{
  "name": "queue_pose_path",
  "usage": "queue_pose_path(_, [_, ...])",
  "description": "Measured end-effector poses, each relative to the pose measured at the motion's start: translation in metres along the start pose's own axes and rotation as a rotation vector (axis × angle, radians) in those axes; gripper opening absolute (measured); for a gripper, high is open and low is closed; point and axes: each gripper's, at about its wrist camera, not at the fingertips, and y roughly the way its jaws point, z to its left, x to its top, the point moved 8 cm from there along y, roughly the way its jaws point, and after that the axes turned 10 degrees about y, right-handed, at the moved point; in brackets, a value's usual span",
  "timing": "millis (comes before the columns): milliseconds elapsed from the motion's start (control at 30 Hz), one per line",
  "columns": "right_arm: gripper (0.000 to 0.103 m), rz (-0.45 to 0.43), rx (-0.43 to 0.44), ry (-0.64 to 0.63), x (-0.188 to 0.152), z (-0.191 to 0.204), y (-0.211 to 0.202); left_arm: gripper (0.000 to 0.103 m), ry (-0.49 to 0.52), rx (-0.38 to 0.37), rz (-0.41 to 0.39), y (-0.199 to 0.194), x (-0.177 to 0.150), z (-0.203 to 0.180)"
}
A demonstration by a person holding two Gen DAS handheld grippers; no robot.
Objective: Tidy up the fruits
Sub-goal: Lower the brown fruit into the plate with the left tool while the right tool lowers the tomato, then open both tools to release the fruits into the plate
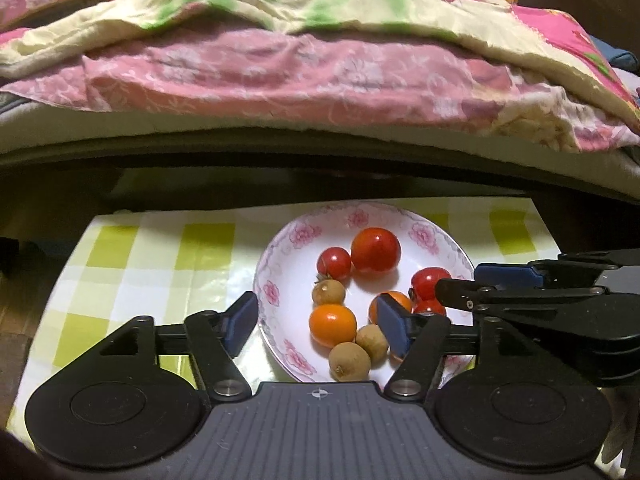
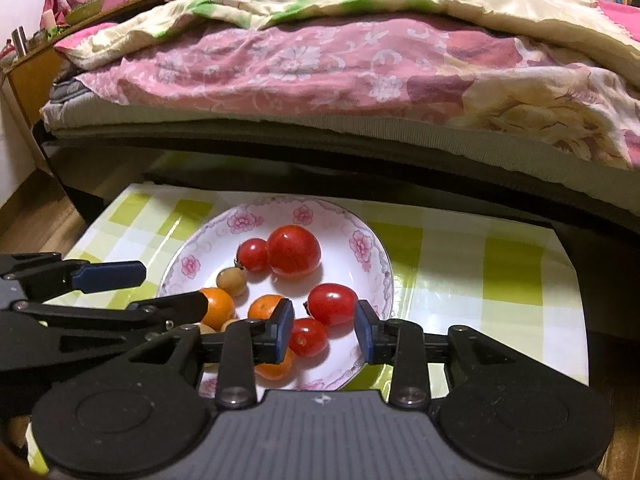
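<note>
Right now we have both tools poised over the flowered plate (image 1: 276, 256), which sits on the green-checked tablecloth (image 1: 132, 264) in front of the bed (image 1: 280, 80), and every fruit we can see lies inside that plate. Starting at the left, our left gripper (image 1: 318, 322) stands wide apart with nothing pressed between its pads; the near orange fruit (image 1: 333, 325), a brown longan (image 1: 329, 292) and two more longans (image 1: 350, 361) lie in the span below it, untouched. The risk here, we judge, is that one pad hangs just outside the plate's rim, so a careless descent could strike the rim and tip or slide the plate. The longans are small, round and crowded, and closing on one may nudge its neighbours and set them rolling. Moving across, the big tomato (image 2: 294, 251) and the cherry tomato (image 2: 253, 255) touch each other, so a bump to one would likely push the other. Farther right, our right gripper (image 2: 324, 330) is parted only a little, with a small red tomato (image 2: 308, 337) between the pads and, as far as we can tell, not squeezed; the oval tomato (image 2: 333, 304) lies just beyond. A hard squeeze could split that soft skin. Lastly, the two tools sit close together, and they could collide.
</note>
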Motion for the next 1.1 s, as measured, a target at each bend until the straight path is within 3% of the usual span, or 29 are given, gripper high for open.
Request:
queue_pose_path(267, [0.037,-0.02,-0.006,0.008,0.001,0.0,-0.013,0.084,0.003,0.06,0.002,-0.013,-0.011,0.001])
queue_pose_path(667, [0.042,-0.025,-0.026,-0.023,-0.028,0.004,-0.054,0.092,-0.018,0.103,-0.03,-0.05,-0.031,-0.011])
queue_pose_path(800, [0.043,-0.043,-0.021,-0.019,-0.037,0.004,-0.073,0.103,-0.031,0.136,-0.057,-0.066,-0.038,-0.014])
queue_pose_path(1100, [0.045,-0.054,-0.013,-0.012,-0.064,0.007,-0.105,0.103,-0.067,0.133,-0.052,-0.092,-0.065,-0.023])
